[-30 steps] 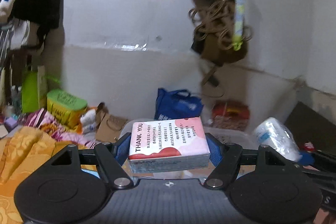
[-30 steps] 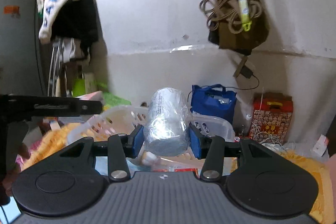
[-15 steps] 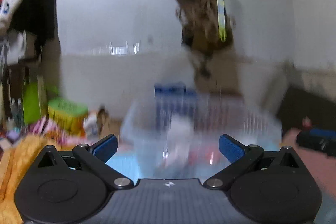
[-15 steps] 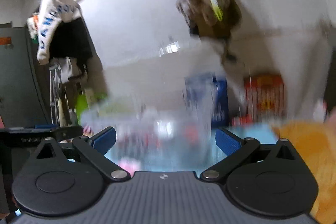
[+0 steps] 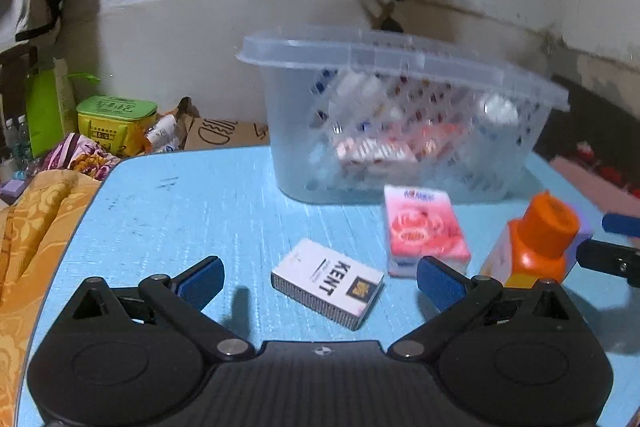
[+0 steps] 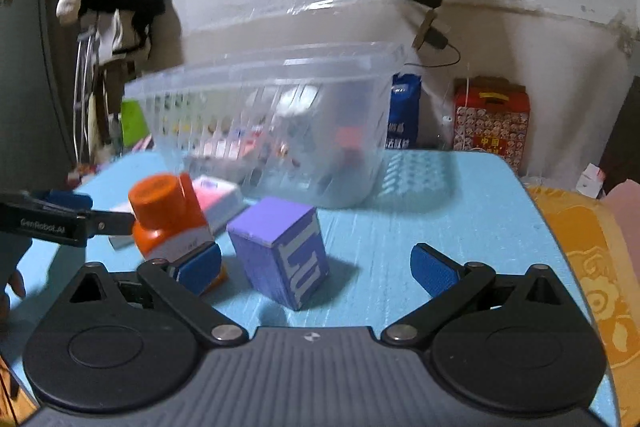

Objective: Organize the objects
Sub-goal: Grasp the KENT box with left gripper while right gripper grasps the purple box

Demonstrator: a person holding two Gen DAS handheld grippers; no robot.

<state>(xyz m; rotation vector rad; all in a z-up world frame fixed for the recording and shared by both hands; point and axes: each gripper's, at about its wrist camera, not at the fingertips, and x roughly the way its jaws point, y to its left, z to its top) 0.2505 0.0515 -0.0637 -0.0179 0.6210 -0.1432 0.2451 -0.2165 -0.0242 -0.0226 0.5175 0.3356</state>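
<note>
A clear plastic basket with several items inside stands at the back of the blue table; it also shows in the right wrist view. My left gripper is open and empty, low over a white KENT pack lying flat. A pink tissue pack lies just beyond it. An orange-capped bottle stands to the right. My right gripper is open and empty around a purple box, with the orange bottle by its left finger.
Orange cloth hangs at the table's left edge and more at its right. A green tin, bags and a cardboard box lie behind on the left. A blue bag and red box stand against the wall.
Both grippers let go of their loads, the THANK YOU pack and the wrapped roll, opened, and dropped down to the table in front of the basket.
</note>
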